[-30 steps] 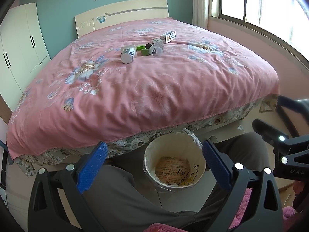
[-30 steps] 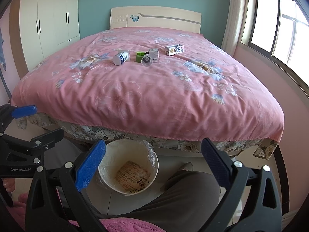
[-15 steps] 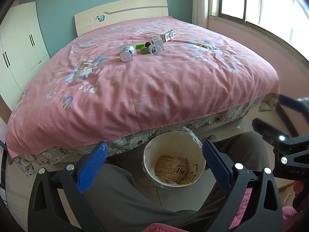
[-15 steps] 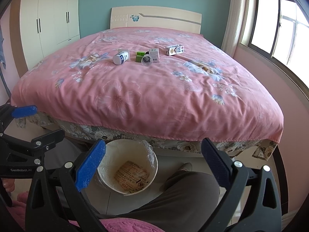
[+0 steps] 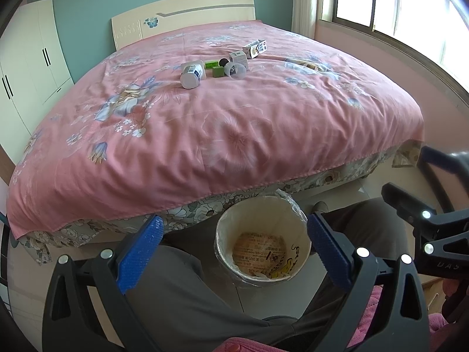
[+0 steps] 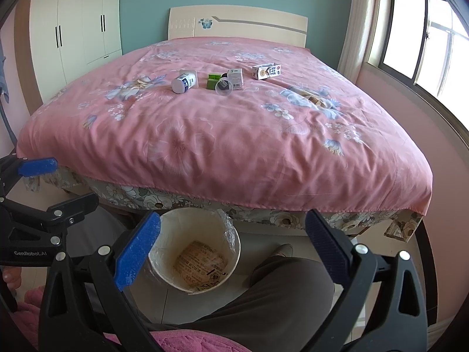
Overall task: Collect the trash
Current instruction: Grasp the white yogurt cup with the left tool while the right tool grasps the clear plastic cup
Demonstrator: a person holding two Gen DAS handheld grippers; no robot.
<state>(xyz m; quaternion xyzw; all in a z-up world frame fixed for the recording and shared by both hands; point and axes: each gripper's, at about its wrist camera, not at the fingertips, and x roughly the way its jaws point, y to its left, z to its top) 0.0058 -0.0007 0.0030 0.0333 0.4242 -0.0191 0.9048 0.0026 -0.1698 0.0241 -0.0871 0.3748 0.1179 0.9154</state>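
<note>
With my left gripper (image 5: 234, 252) and right gripper (image 6: 233, 249) both spread wide and empty at the bottom of each frame, I hang over the cream plastic-lined waste bin (image 5: 303, 242), while the white bottle, green boxes and small cartons (image 6: 224, 79) lie clustered upper centre on the pink floral bedspread (image 6: 234, 135), well beyond my reach.

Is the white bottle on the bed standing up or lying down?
Lying down. The white bottle rests on its side on the pink bedspread, its round end facing the camera.

A pink floral bed (image 6: 234, 135) fills the teal-walled room, white wardrobe (image 6: 76, 26) left, sunlit window (image 6: 425, 29) right.
</note>
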